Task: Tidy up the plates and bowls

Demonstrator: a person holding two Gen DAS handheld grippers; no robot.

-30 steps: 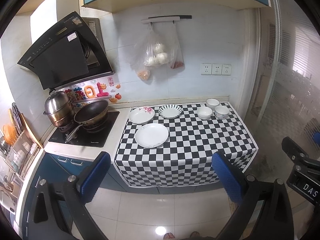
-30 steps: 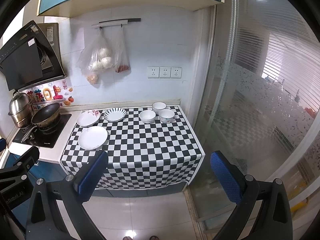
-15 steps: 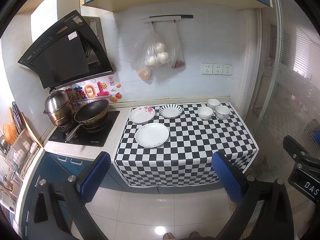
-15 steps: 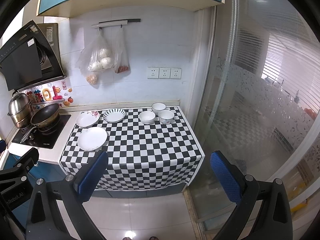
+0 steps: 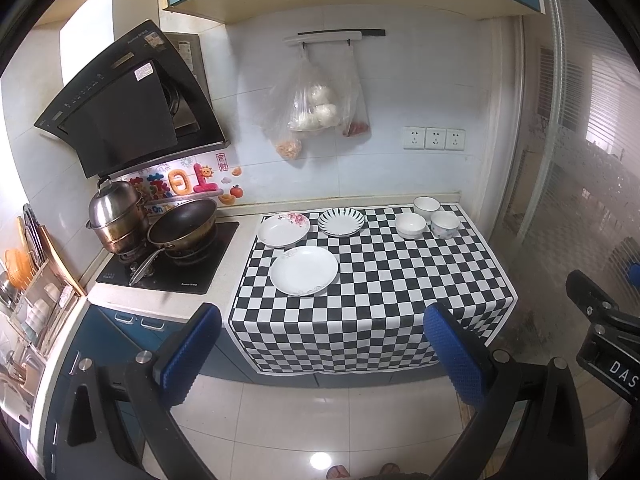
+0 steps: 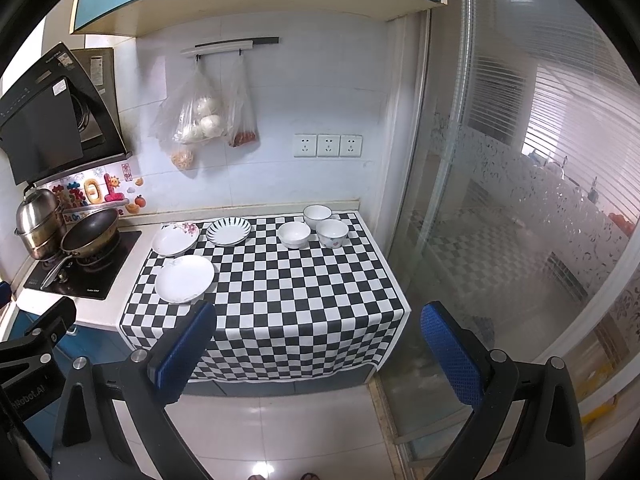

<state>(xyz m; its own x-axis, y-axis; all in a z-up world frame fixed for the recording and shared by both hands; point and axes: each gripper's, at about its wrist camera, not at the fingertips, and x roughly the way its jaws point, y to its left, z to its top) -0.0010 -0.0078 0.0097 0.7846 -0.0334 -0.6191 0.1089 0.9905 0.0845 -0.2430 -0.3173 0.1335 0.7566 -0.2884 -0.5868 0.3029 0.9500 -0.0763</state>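
Note:
On the checkered cloth [image 5: 372, 280] lie a large white plate [image 5: 304, 270], a floral plate [image 5: 283, 229] and a striped plate [image 5: 341, 221]. Three white bowls [image 5: 410, 225] stand in a cluster at the back right, also in the right wrist view [image 6: 294, 234]. The same plates show in the right wrist view [image 6: 185, 278]. My left gripper [image 5: 324, 344] is open and empty, held well in front of the counter above the floor. My right gripper [image 6: 316, 344] is open and empty, likewise short of the counter.
A stove [image 5: 168, 268] with a wok [image 5: 182, 226] and a steel pot [image 5: 116, 216] stands left of the cloth. A dish rack [image 5: 36, 304] is at far left. Bags [image 5: 316, 108] hang on the wall. A glass sliding door [image 6: 500, 200] bounds the right side.
Both views have shifted very slightly; the counter sits marginally nearer. Nothing on the counter has moved and both grippers stay open.

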